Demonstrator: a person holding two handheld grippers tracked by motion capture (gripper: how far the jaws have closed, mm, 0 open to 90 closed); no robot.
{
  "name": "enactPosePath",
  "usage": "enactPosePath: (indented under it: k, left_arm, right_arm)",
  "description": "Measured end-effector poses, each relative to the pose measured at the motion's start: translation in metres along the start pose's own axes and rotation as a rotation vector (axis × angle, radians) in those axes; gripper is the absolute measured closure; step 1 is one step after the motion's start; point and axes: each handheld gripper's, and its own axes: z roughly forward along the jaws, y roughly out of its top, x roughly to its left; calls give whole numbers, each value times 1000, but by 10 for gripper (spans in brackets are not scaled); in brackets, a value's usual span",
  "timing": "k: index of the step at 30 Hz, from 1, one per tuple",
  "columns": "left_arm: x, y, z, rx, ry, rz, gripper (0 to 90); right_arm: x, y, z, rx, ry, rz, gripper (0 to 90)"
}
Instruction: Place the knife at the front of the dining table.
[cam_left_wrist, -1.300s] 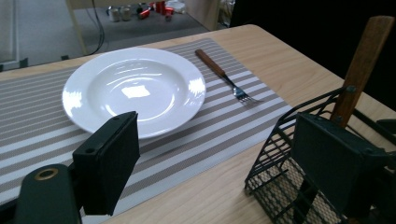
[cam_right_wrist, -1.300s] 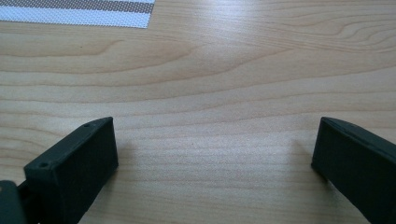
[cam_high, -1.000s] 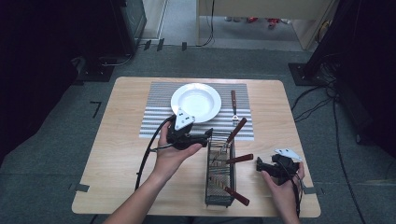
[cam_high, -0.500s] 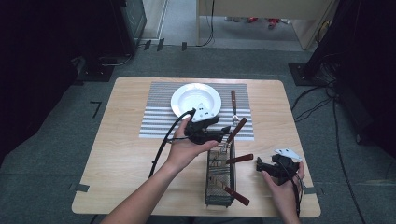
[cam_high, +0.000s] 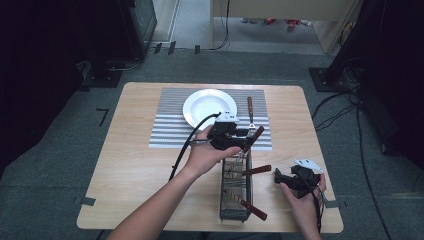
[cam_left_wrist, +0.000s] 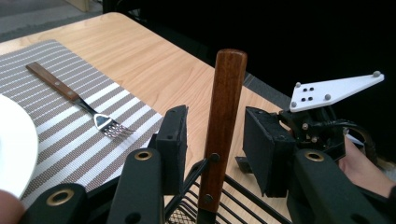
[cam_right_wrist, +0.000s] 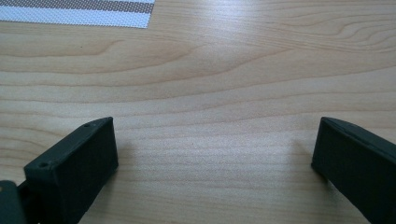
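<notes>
left gripper (cam_high: 243, 138) is at the far end of the black wire basket (cam_high: 236, 192), its jaws set either side of the upright wooden handle (cam_left_wrist: 222, 130) of a utensil standing in that basket. the jaws have just been closing; in the left gripper view a gap shows on both sides of the handle, narrow at the left pad (cam_left_wrist: 173, 147) and wider at the right pad (cam_left_wrist: 268, 154), so the pads bracket the handle without pressing it. the handle leans slightly, its rounded top above the pads and its lower end running down past the basket's wire rim. high view: two more wooden handles stick out of the basket toward the right, one near the middle (cam_high: 256, 170) and one near the near end (cam_high: 252, 210). a fork (cam_left_wrist: 74, 98) with a wooden handle lies flat on the striped placemat (cam_high: 170, 127), just beside the white plate (cam_high: 205, 107) and apart from it. right gripper (cam_high: 285, 178) rests low at the table's right near corner, well apart from the basket; in the right gripper view its jaws are spread wide over bare wooden table (cam_right_wrist: 210, 70) with nothing between them.
</notes>
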Motion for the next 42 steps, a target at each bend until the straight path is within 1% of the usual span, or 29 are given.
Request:
enactPosePath:
  k: [2, 4, 5, 8, 9, 11, 12, 14, 16, 17, 19, 21, 22, 23, 24, 26, 30, 31, 34, 35, 39, 42]
  left_arm:
    - [1, 0, 2, 6, -21, -12, 611]
    - [1, 1, 3, 13, -42, -15, 606]
    - [1, 1, 4, 19, -43, -11, 606]
    - [1, 2, 8, 41, -52, -17, 608]
    - [1, 3, 9, 57, -60, -19, 610]
    - [3, 2, 11, 74, -75, -28, 643]
    - [3, 2, 12, 78, -78, -26, 651]
    - [3, 2, 13, 85, -66, -17, 677]
    - [3, 2, 14, 73, -59, -12, 719]
    - [3, 2, 14, 71, -55, 1, 734]
    - [2, 1, 13, 65, -54, 13, 742]
    - [0, 1, 10, 44, -40, 36, 749]
    - [-1, 1, 8, 34, -38, 40, 751]
    - [-2, 2, 4, 12, -33, 40, 763]
    - [-2, 2, 0, -8, -39, 37, 764]
    - [-2, 3, -7, -45, -28, 45, 764]
    - [-2, 2, -21, -102, -13, 44, 764]
    - [-2, 0, -24, -108, -6, 44, 764]
    - [-1, -3, -30, -100, 21, 44, 764]
    - [0, -5, -31, -99, 26, 37, 764]
    - [2, -9, -32, -78, 32, 23, 764]
    - [2, -10, -29, -80, 26, 19, 762]
  right_arm:
    - [0, 0, 0, 0, 0, 0, 0]
    - [0, 0, 0, 0, 0, 0, 0]
    - [0, 0, 0, 0, 0, 0, 0]
    - [0, 0, 0, 0, 0, 0, 0]
    - [0, 0, 0, 0, 0, 0, 0]
    - [0, 0, 0, 0, 0, 0, 0]
    - [0, 0, 0, 0, 0, 0, 0]
    - [0, 0, 0, 0, 0, 0, 0]
    - [0, 0, 0, 0, 0, 0, 0]
    - [0, 0, 0, 0, 0, 0, 0]
    - [0, 0, 0, 0, 0, 0, 0]
    - [0, 0, 0, 0, 3, -4, 0]
    - [0, 0, 0, -1, 4, -6, 0]
    - [0, 0, 0, 1, 4, -4, 0]
    - [0, 0, 0, 1, 5, -4, 0]
    - [0, 0, 0, 0, 5, -4, 0]
    - [0, 0, 0, 1, 4, -4, 0]
    - [0, 0, 0, 0, 4, -5, 0]
    - [0, 0, 0, 1, 5, -4, 0]
    - [0, 0, 0, 0, 5, -5, 0]
    - [0, 0, 0, 1, 4, -4, 0]
    - [0, 0, 0, 0, 4, -5, 0]
